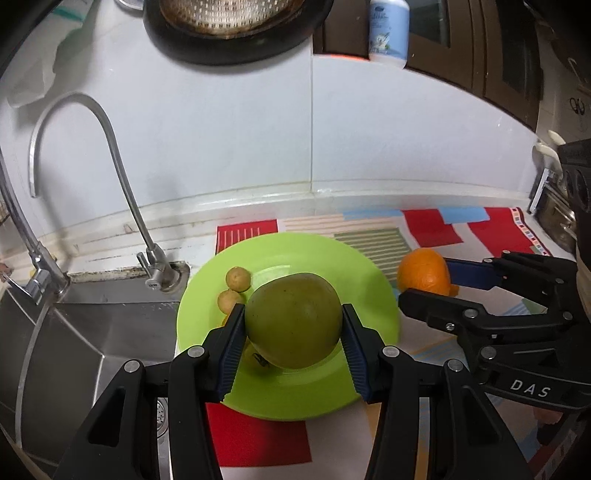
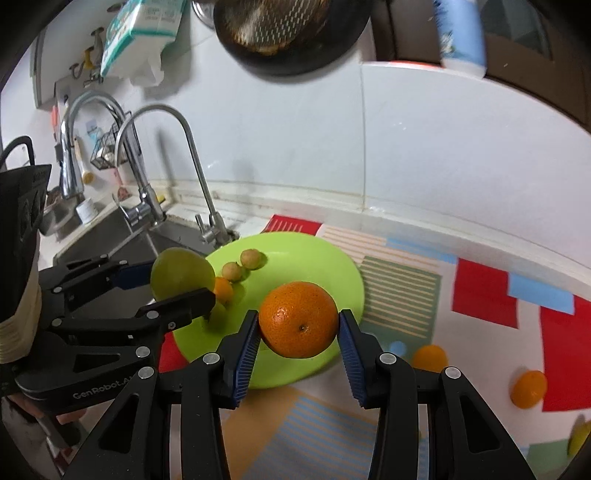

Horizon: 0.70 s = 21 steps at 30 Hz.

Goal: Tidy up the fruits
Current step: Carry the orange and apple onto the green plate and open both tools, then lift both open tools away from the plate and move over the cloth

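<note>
My left gripper (image 1: 293, 321) is shut on a big green fruit (image 1: 293, 319) and holds it over the lime-green plate (image 1: 369, 266). Two small yellow-green fruits (image 1: 238, 278) lie on the plate's left side. My right gripper (image 2: 298, 325) is shut on an orange (image 2: 298, 319) and holds it above the plate's near right edge (image 2: 332, 258). In the right wrist view the green fruit (image 2: 181, 271) shows at the left in the left gripper (image 2: 173, 284), with the small fruits (image 2: 251, 258) and a small orange fruit (image 2: 223, 290) on the plate.
A steel sink (image 1: 92, 332) with curved taps (image 1: 110, 147) lies left of the plate. A patterned mat (image 2: 480, 295) covers the counter. Two small oranges (image 2: 528, 389) lie on the mat at the right. A pan (image 1: 229, 29) and a bottle (image 1: 388, 29) hang on the tiled wall.
</note>
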Each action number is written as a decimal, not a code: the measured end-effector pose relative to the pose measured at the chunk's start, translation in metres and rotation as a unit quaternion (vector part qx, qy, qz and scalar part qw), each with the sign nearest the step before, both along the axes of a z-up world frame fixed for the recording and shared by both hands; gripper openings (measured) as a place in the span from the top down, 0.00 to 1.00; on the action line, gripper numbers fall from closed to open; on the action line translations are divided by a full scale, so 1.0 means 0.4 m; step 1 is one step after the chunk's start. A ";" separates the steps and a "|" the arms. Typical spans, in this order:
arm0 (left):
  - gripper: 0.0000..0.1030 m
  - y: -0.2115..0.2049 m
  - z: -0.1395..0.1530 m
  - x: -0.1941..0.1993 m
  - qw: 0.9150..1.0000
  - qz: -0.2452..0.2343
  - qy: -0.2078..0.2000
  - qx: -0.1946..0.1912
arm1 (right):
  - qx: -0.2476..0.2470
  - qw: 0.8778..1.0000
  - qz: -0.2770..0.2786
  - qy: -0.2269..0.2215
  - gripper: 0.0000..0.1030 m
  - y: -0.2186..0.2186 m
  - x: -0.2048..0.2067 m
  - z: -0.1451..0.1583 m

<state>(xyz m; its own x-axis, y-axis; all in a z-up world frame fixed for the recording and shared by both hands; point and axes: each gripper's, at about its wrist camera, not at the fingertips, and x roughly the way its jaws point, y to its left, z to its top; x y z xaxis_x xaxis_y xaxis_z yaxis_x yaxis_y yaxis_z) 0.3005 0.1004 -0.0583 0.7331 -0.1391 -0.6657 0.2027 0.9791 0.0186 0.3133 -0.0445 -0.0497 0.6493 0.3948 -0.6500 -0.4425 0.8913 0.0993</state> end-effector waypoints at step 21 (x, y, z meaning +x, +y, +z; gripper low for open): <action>0.32 0.005 0.029 -0.038 0.999 0.032 -0.029 0.027 | -0.007 0.999 -0.040 -0.001 0.44 -0.025 0.011 -0.017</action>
<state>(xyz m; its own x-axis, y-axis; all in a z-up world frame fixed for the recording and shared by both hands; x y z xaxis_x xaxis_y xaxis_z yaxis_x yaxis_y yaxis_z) 0.2854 0.1026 -0.0466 0.7771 -0.0561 -0.6269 0.1366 0.9873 0.0810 0.3177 -0.0544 -0.0563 0.6799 0.3320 -0.6538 -0.3699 0.9252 0.0851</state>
